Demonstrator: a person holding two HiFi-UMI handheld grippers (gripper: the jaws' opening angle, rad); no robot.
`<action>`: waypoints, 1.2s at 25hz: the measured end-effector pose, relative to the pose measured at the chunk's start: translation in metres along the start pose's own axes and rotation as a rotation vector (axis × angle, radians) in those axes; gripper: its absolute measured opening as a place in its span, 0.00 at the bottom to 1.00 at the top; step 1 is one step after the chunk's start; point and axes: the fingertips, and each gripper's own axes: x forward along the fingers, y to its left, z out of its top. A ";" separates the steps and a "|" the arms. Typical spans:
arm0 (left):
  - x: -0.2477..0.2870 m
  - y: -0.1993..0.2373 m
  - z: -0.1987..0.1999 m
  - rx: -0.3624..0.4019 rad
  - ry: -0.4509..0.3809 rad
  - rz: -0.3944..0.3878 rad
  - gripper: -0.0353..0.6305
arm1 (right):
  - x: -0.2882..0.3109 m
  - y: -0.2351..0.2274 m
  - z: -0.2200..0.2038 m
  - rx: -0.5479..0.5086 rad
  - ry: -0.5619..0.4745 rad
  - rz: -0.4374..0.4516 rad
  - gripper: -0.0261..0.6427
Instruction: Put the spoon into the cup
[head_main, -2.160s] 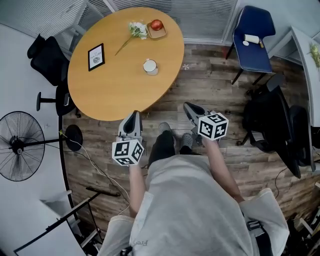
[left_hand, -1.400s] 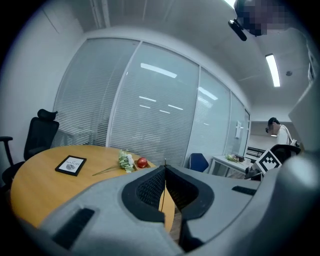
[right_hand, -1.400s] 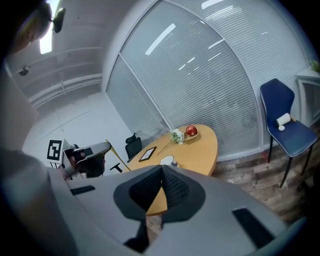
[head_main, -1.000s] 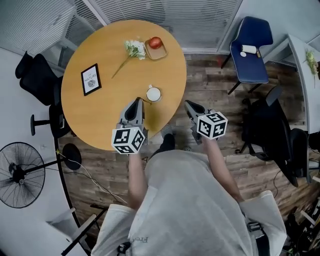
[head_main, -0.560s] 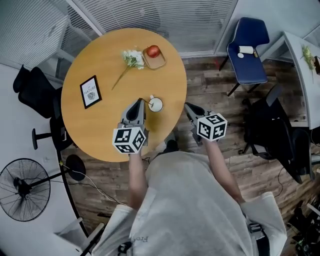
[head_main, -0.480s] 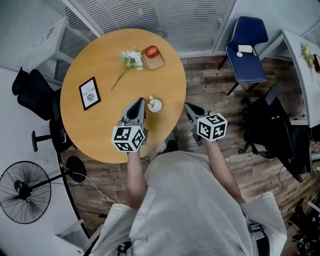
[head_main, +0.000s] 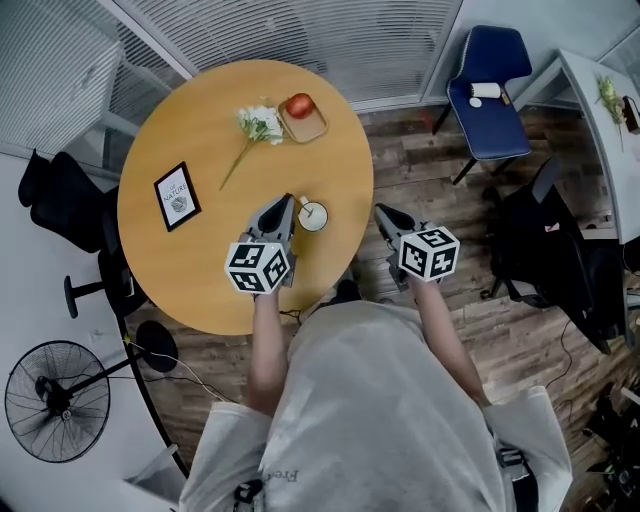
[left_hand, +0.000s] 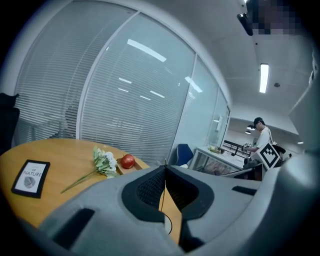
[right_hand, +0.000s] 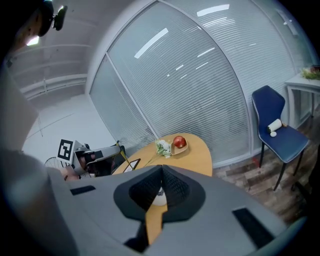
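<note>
My left gripper (left_hand: 165, 167) has its jaws clenched on the spoon (left_hand: 162, 186), whose thin gold handle stands up between the pads. My right gripper (right_hand: 161, 169) has its jaws pressed together with nothing held; through the gap below its tips I see the cup (right_hand: 160, 199). In the head view the white cup (head_main: 313, 215) sits near the edge of the round wooden table (head_main: 200, 120), just beside the left gripper's tip. The right gripper hangs off the table, over the floor. Farther back lie a framed picture (head_main: 172, 196), a flower (head_main: 258, 125) and an apple (head_main: 299, 105).
</note>
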 end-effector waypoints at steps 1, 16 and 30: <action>0.001 0.000 -0.002 -0.007 0.005 0.003 0.07 | 0.000 0.000 0.002 0.007 -0.003 0.000 0.03; 0.009 -0.008 -0.015 -0.077 -0.002 0.010 0.07 | 0.002 0.010 -0.009 -0.047 0.067 0.019 0.03; 0.011 -0.001 -0.016 -0.099 -0.006 -0.044 0.07 | 0.017 0.013 -0.007 -0.013 -0.005 -0.005 0.03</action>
